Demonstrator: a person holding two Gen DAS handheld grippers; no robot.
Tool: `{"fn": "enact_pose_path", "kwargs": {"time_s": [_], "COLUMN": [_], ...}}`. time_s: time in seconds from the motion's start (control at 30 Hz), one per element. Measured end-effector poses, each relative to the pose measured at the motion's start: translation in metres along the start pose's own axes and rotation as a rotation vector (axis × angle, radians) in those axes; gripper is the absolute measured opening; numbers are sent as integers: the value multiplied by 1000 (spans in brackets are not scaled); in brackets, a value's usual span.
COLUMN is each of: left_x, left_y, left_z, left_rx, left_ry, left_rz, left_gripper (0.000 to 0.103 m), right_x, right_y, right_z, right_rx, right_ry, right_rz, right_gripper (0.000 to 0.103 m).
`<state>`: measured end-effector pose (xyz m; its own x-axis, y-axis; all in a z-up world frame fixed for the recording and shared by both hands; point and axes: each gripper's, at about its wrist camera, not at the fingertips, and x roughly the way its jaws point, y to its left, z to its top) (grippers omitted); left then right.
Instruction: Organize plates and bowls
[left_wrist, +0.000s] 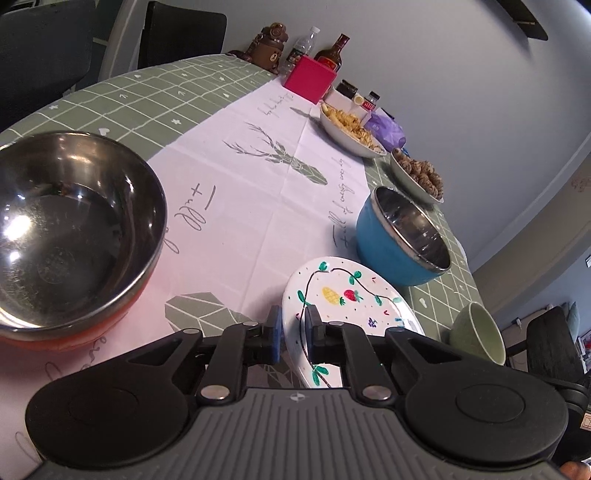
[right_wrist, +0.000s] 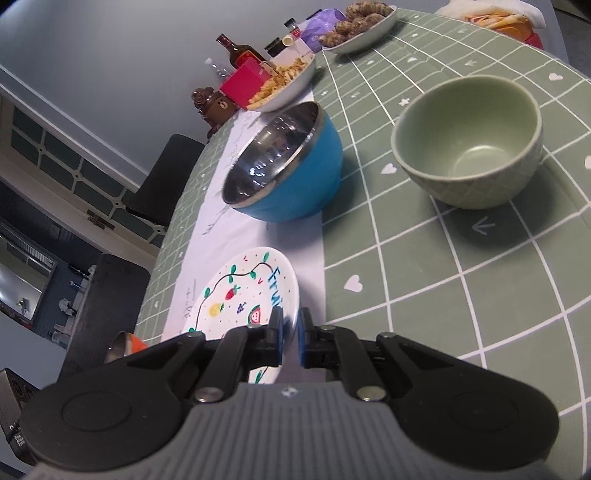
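Left wrist view shows the left hand-held gripper (left_wrist: 293, 332) closed on the near rim of the painted fruit plate (left_wrist: 351, 291), one pad on each face of the rim. Right wrist view shows the right hand-held gripper (right_wrist: 290, 334) clamped on the opposite edge of the same plate (right_wrist: 251, 291), so the plate is held from both sides. The plate lies on the white runner of the surface (right_wrist: 480, 277), or is only just lifted from it; the frames do not settle which. Taking the plate as landmark: the blue bowl (left_wrist: 402, 236) stands just beyond it, the green bowl (right_wrist: 469, 144) lies to its right and apart from it, and the steel-lined orange bowl (left_wrist: 70, 240) stands well to its left. Two serving dishes of food sit farther beyond the blue bowl. The step in hand appears to be securing the plate for relocation. The next move calls for an even lift with both grips level, so the plate does not twist or slip, followed by a route that clears the blue bowl's rim. Unequal lift could tilt the plate against that bowl.
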<state>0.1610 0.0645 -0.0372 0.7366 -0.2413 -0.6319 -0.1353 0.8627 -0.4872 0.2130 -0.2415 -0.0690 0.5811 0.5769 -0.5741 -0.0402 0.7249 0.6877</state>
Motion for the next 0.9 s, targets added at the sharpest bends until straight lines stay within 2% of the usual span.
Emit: {"fn": "enact_pose_path", "kwargs": {"time_s": [0.47,0.67,0.9], "left_x": [-62,-85,-102], "left_y": [2,14,36], "left_z": [-10,-22,-34], "left_rx": [-7,-7,-18], "left_ry": [-25,-19,6], "left_rz": [26,23,54], "left_gripper": [13,13,14], "right_x": [-46,-59,-60], "right_y": [38,44,53], "right_z": [-30,-52,-78], "right_rx": [-48,-40,-66], "right_ry": [-2,20,79], "right_rz": [59,93,128], "right_gripper": [5,5,5]}}
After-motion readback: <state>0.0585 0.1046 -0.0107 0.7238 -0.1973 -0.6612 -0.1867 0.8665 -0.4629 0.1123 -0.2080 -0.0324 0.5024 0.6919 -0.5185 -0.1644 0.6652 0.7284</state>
